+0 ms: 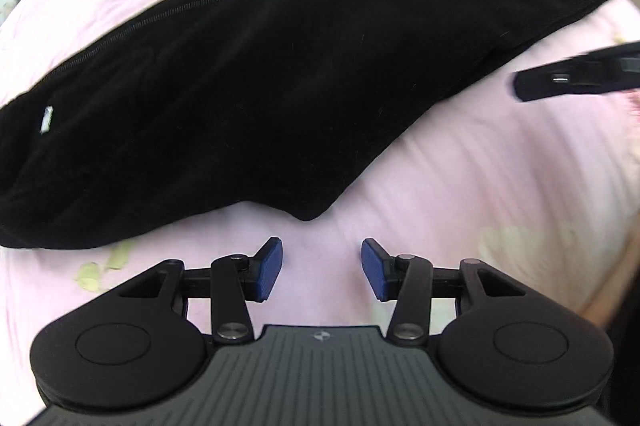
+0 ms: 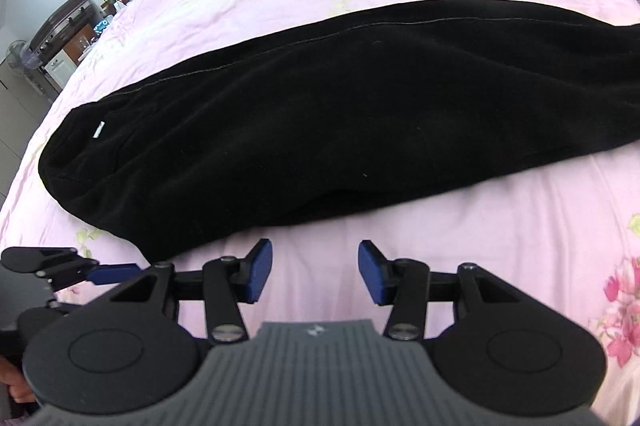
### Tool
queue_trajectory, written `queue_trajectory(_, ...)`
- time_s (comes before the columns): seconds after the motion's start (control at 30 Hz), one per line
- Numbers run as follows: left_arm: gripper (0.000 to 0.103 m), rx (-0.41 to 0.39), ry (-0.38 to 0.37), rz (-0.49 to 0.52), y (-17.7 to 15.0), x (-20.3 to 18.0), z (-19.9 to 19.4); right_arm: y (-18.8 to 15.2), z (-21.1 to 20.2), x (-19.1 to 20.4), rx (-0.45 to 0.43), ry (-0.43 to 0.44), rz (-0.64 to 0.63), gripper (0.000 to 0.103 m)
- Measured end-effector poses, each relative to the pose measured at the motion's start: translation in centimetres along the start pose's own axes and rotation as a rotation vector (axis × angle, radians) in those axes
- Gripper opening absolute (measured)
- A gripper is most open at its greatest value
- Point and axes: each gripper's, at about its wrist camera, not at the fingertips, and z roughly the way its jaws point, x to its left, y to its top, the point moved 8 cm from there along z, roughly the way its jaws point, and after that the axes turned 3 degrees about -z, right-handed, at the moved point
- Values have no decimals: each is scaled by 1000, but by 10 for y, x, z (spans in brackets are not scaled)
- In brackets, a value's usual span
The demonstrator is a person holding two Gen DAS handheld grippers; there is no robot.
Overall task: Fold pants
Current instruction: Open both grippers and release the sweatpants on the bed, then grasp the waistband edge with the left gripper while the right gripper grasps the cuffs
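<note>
Black pants point(image 1: 260, 73) lie lengthwise across the pink bed point(image 1: 460, 185). My left hand-held gripper point(image 1: 322, 272) and right hand-held gripper point(image 2: 315, 272) gape empty over bare sheet beside the near edge.

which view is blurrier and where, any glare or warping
Left wrist view: motion smear across the pink bedsheet at right and the right gripper. Right wrist view: sharper, sheet washed out near the top, black pants lose fabric detail. Both: fisheye bending.
</note>
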Motion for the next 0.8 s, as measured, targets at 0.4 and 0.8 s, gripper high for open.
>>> queue_trajectory(0.4, 9, -70, -94, -262, 44, 36, -44, -1, 18, -4, 27, 15, -32, 46)
queue_trajectory(0.8, 2, 155, -217, -353, 44, 51, -50, 8, 38, 60, -26, 95, -375, 46)
